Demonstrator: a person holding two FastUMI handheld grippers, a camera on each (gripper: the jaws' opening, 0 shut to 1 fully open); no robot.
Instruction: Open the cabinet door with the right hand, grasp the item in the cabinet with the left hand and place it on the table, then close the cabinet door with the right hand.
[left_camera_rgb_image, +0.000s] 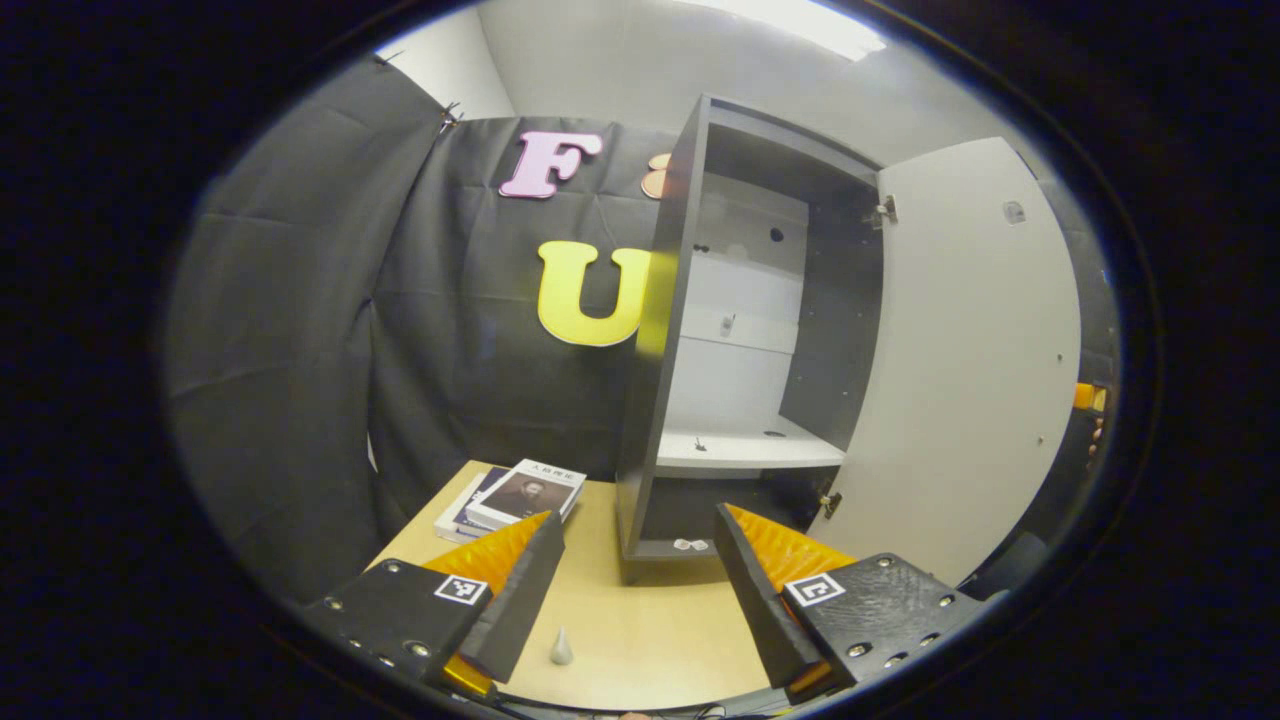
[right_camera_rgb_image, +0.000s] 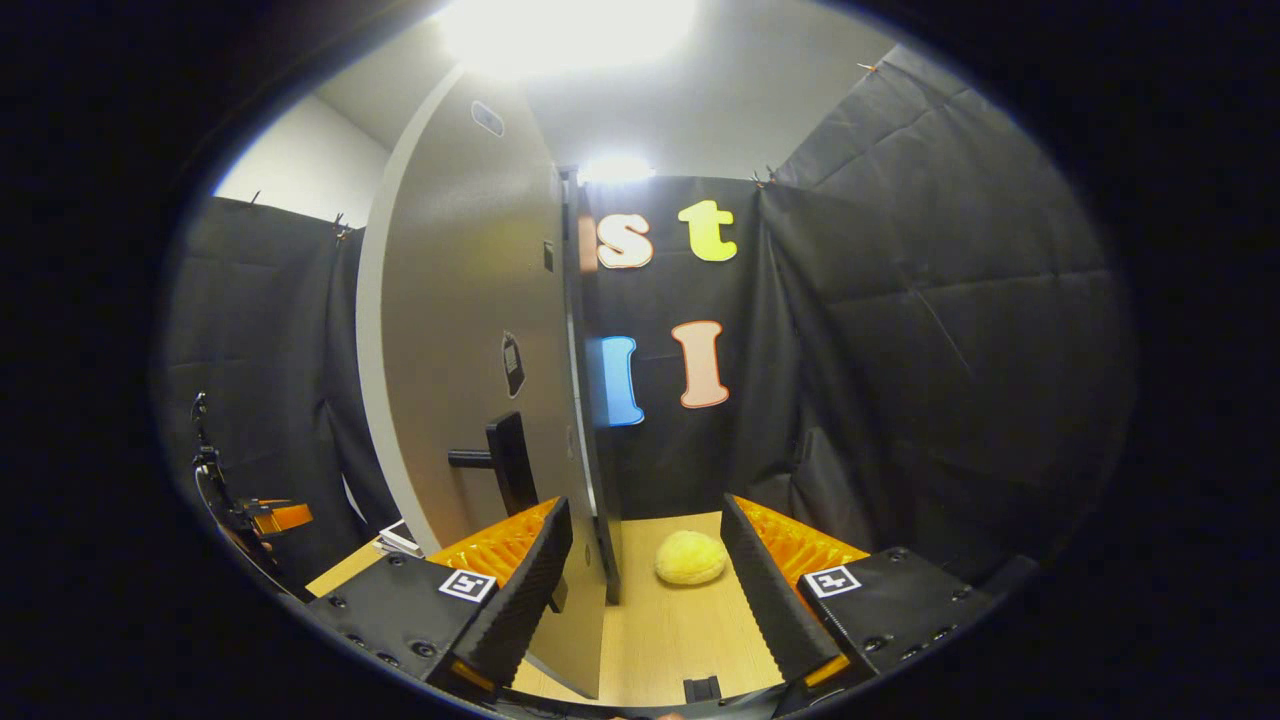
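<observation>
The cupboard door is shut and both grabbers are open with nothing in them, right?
Not quite: the cabinet door stands wide open, as the left gripper view shows. The left gripper and the right gripper are indeed open and empty.

Stacked books (left_camera_rgb_image: 520, 495) lie on the table, a yellow bun-like lump (right_camera_rgb_image: 690, 557) elsewhere.

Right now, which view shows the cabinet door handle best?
Right gripper view: the door handle juts from the door's outer face, near the right gripper. Left gripper view gives the door's bare inner face.
</observation>
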